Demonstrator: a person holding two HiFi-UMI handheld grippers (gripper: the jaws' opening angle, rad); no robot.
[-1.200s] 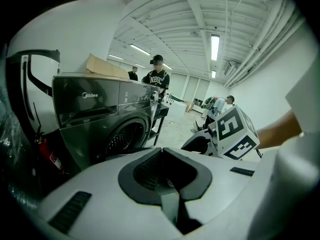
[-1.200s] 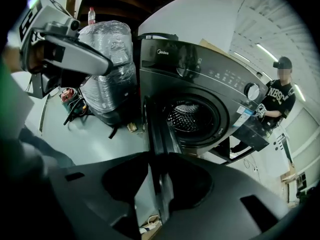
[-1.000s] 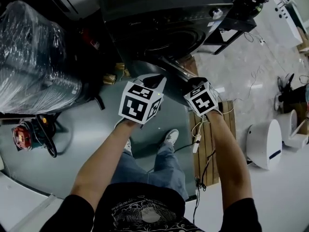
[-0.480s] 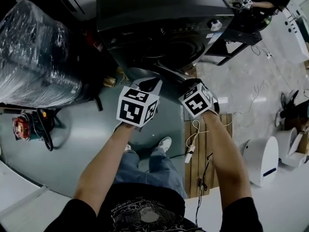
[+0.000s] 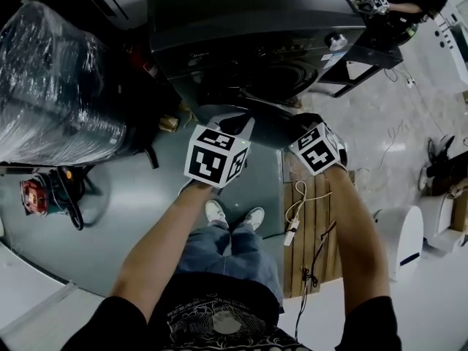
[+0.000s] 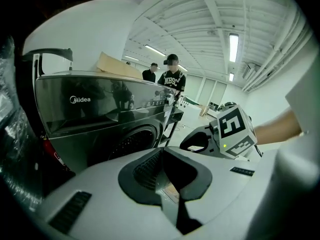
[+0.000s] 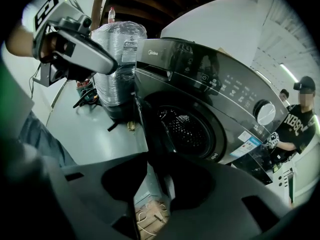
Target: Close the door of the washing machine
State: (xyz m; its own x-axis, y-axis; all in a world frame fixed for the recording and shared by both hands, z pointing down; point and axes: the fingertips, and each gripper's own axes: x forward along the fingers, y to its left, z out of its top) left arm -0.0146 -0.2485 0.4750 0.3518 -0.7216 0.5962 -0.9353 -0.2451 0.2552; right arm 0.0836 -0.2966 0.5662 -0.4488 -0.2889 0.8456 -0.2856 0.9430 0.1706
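Note:
A dark front-loading washing machine point(image 5: 241, 20) fills the top of the head view, its round drum opening point(image 7: 187, 129) uncovered. Its door point(image 5: 267, 126) stands swung out toward me, edge-on between my two hands. My left gripper point(image 5: 235, 123) straddles the door's rim point(image 6: 161, 183); one pad lies against it and a gap shows on the other side. My right gripper point(image 5: 298, 129) straddles the same rim point(image 7: 143, 124) farther right. Its jaws are opening, with floor visible beside the rim between them.
A large plastic-wrapped bundle point(image 5: 51, 86) stands left of the machine, a red tool point(image 5: 33, 196) on the floor below it. A wooden pallet with cables point(image 5: 314, 225) lies at my right, a white appliance point(image 5: 398, 225) beyond. My feet point(image 5: 234, 214) stand just behind the door. People point(image 6: 171, 79) stand behind the machine.
Both grippers have moved with the door's rim a little closer to the machine's front. The person's feet have stepped forward under the hands.

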